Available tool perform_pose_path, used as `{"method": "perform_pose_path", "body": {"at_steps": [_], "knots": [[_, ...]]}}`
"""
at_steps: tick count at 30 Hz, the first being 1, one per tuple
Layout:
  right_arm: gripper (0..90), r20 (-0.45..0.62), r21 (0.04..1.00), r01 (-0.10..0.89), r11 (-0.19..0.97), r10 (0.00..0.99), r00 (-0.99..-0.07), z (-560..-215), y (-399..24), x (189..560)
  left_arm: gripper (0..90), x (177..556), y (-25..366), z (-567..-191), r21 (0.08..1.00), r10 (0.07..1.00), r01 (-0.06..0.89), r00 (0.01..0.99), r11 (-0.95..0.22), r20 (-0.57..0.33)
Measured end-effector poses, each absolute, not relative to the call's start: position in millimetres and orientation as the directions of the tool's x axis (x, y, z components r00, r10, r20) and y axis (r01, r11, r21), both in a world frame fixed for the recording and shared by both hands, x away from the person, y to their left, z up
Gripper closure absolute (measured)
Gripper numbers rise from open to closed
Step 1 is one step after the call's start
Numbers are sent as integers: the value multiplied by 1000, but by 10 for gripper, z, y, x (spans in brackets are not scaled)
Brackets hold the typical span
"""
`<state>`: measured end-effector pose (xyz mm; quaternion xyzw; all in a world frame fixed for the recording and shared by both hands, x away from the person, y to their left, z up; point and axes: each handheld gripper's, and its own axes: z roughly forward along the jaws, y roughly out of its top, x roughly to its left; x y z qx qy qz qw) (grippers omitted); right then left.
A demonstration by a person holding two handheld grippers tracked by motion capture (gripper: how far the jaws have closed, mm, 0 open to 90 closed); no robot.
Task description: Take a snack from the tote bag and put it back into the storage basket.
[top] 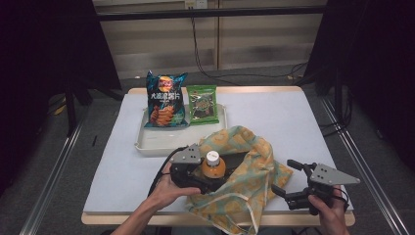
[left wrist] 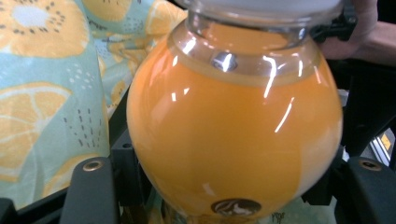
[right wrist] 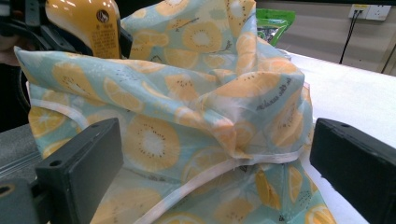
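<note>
The round clear plastic bottle of orange juice with a white cap [top: 214, 166] sits between the jaws of the left gripper [top: 208, 177], which clasp its bulging belly from both sides; in the left gripper view the bottle [left wrist: 233, 140] stands upright with the black jaws hugging its lower flanks. It hangs right at the mouth of the soft cloth bag printed with orange slices on pale blue-green [top: 244, 171], near the front edge of the table, so the grip looks meant to lower it into the bag or lift it clear; which of the two cannot be told from here.

The right gripper [top: 286, 178] waits just beside the bag's right side with its jaws spread wide and nothing between them. In the right gripper view they frame the bag [right wrist: 196, 116] and its white drawstring hem [right wrist: 210, 170], probably to catch the fabric and hold the opening steady.

Farther back, a shallow white plastic tray [top: 147, 144] holds a blue crisp packet [top: 165, 100] and a smaller green snack packet [top: 202, 104], both propped upright. They stand well apart from the bag on the white-covered table [top: 293, 117].

The main obstacle seems to be the bag itself: its limp, crumpled folds slump around the bottle and could snag it or close over the opening.
</note>
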<state>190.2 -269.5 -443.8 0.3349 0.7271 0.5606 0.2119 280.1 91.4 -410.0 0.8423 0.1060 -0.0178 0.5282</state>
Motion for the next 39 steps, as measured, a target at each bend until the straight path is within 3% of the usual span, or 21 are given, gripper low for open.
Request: {"method": "perform_pose_path", "body": {"at_steps": [39], "knots": [[21, 68, 957, 253, 145, 733, -677, -4442, -2720, 1909, 336, 3113, 1023, -3298, 921, 176, 188, 975, -341, -133]]}}
